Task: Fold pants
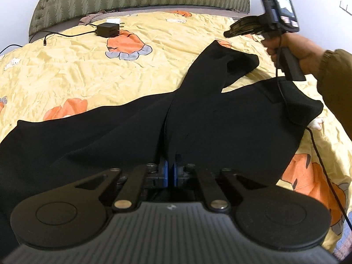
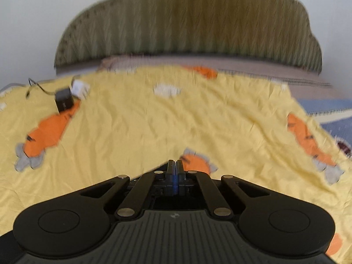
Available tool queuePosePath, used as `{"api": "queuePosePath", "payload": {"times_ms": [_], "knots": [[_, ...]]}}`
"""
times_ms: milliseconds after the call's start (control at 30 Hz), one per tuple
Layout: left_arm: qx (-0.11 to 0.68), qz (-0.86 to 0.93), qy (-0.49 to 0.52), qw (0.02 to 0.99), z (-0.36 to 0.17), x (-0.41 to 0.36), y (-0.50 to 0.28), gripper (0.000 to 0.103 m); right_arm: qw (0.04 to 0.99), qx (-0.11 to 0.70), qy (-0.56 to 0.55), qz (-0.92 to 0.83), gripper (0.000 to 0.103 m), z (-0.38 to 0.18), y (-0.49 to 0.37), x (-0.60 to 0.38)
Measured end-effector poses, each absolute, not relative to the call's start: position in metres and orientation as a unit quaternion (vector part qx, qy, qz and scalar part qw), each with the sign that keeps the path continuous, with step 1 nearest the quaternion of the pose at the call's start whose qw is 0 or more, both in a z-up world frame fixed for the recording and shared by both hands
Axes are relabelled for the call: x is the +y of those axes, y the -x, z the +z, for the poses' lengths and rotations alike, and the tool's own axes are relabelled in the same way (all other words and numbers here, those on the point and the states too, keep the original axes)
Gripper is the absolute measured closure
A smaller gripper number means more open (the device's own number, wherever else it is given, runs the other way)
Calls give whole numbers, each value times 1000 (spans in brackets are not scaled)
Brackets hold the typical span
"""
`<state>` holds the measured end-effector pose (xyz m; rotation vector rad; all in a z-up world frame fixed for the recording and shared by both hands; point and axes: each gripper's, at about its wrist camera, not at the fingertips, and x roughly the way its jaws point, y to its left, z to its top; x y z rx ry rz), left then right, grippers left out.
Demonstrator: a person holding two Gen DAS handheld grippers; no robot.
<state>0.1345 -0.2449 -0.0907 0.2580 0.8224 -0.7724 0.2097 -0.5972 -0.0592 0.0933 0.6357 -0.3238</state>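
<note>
Pants [image 1: 198,114] on bedspread [image 1: 88,77] — left fingers [image 1: 164,167] closed on fabric; right fingers [image 2: 169,167] closed at edge.

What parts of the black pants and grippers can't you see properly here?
- Left wrist view: pants run under the left gripper, and its own body hides whether cloth is pinched.
- Right wrist view: motion blur; only a dark sliver shows at the right gripper, so a grip is unclear.
- Left wrist view: the picture's edge cuts the sleeve.

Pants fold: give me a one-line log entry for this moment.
pants spread on bed | left gripper shut on pants | right gripper shut, hold unclear
</note>
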Motion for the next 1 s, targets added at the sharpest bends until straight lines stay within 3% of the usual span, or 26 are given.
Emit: {"api": "queuePosePath", "payload": {"times_ms": [100, 200, 267, 300, 333, 433, 467, 500, 533, 1000], "knots": [[384, -367, -126, 838, -90, -247, -131, 98, 934, 316, -41, -159, 102, -51, -208, -602], [388, -367, -134, 835, -93, -249, -129, 96, 927, 326, -44, -180, 92, -56, -217, -608], [386, -366, -139, 835, -94, -252, -128, 95, 926, 329, -66, -172, 74, -65, -226, -613], [384, -367, -141, 836, -94, -252, -128, 90, 925, 332, -84, -166, 54, -70, -232, -616], [382, -368, -143, 836, -94, -253, -128, 85, 924, 333, -96, -162, 44, -76, -236, -616], [380, -367, -147, 837, -96, -255, -128, 85, 922, 343, -82, -160, 47, -90, -253, -612], [379, -367, -146, 837, -96, -255, -128, 85, 912, 372, -70, -161, 56, -99, -261, -610], [380, -367, -145, 837, -97, -255, -128, 85, 914, 370, -63, -155, 79, -102, -262, -607], [380, -367, -145, 837, -97, -255, -128, 85, 916, 366, -61, -151, 92, -102, -261, -604], [381, -353, -144, 843, -92, -251, -117, 97, 954, 229, -87, -175, 94, -23, -157, -608]]}}
